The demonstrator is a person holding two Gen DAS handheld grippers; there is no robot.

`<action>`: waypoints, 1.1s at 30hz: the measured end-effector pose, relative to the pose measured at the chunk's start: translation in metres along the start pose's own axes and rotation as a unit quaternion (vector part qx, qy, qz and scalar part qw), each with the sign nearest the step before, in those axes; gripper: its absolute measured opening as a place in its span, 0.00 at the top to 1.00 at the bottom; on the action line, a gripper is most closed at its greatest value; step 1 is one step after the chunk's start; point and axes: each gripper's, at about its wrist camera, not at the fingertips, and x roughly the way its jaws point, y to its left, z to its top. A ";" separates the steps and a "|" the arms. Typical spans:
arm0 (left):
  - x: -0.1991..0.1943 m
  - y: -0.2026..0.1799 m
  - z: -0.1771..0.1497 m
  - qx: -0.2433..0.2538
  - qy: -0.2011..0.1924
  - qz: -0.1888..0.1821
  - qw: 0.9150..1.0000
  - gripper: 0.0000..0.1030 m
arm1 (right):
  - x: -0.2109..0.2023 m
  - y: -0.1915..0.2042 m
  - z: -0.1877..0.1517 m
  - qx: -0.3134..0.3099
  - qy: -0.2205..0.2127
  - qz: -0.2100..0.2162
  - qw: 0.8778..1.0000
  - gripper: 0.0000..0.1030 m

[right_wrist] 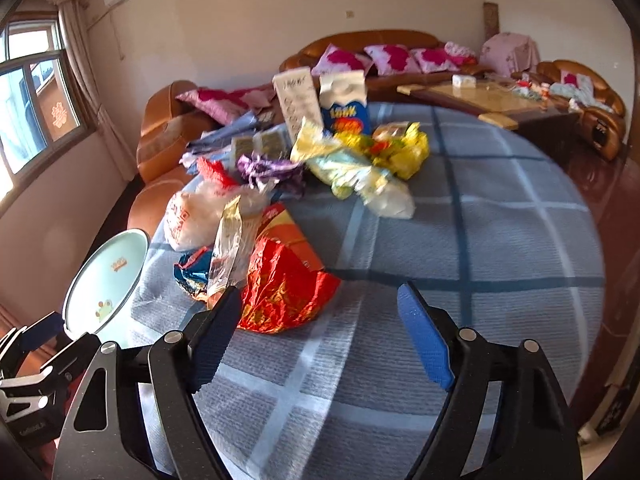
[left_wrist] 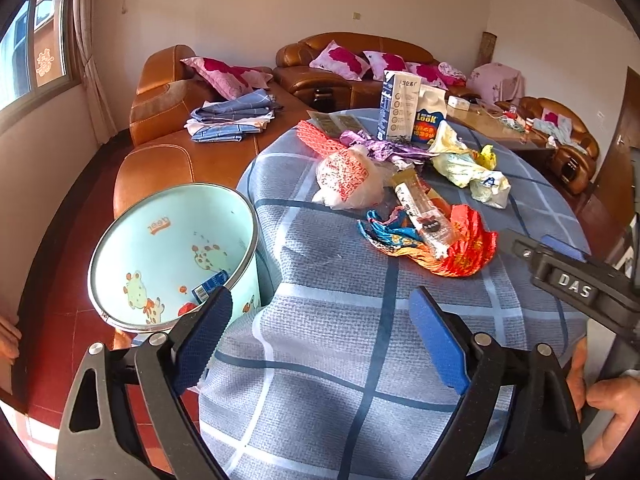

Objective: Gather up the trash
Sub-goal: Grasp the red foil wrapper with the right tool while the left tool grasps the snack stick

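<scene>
A heap of crumpled wrappers and bags lies spread across the far half of a round table draped in a blue-and-grey checked cloth (left_wrist: 340,280). Nearest the tools is a crinkled red-and-gold foil wrapper (right_wrist: 280,288), with a clear plastic sleeve bearing a dark label (left_wrist: 424,216) lying across it and a blue patterned foil wrapper (left_wrist: 384,232) touching its left side. Behind these sit a bunched white plastic bag printed in red (left_wrist: 348,178), a twist of purple foil (left_wrist: 376,146), an orange-red mesh sleeve (left_wrist: 320,138) and a pale yellow-green crumpled bag (left_wrist: 460,160). Two upright cartons, a tall white-and-blue box (left_wrist: 396,106) and a shorter blue pouch marked "LOOK" (left_wrist: 430,116), stand at the table's far edge.

A pale mint round waste bin with cartoon animal prints (left_wrist: 168,240) stands on the red floor just beside the table's left edge; a few scraps, one blue, lie inside it.

The left gripper (left_wrist: 320,324), its blue pads spread wide with nothing between them, hovers over bare cloth at the near edge, close to the bin. The right gripper (right_wrist: 320,316) is likewise spread and unloaded, its left finger just beside the red foil wrapper; whether it touches cannot be told. The person's right hand (left_wrist: 608,412) grips that tool's handle.

Brown leather sofas (left_wrist: 352,56) with pink floral cushions line the walls beyond.
</scene>
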 end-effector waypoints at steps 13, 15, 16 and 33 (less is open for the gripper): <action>0.015 0.010 0.005 -0.013 0.012 0.005 1.000 0.15 | 0.046 0.011 0.005 0.011 0.061 0.032 0.998 0.67; 0.014 0.007 0.007 -0.010 0.009 0.003 1.000 0.15 | 0.037 0.007 0.006 0.017 0.052 0.038 0.998 0.69; 0.014 0.006 0.008 -0.009 0.008 0.002 1.000 0.15 | 0.028 0.004 0.008 0.019 0.043 0.042 0.998 0.69; 0.017 -0.052 0.026 0.020 -0.002 -0.031 0.999 0.15 | -0.026 -0.031 -0.002 -0.011 0.030 0.080 0.996 0.70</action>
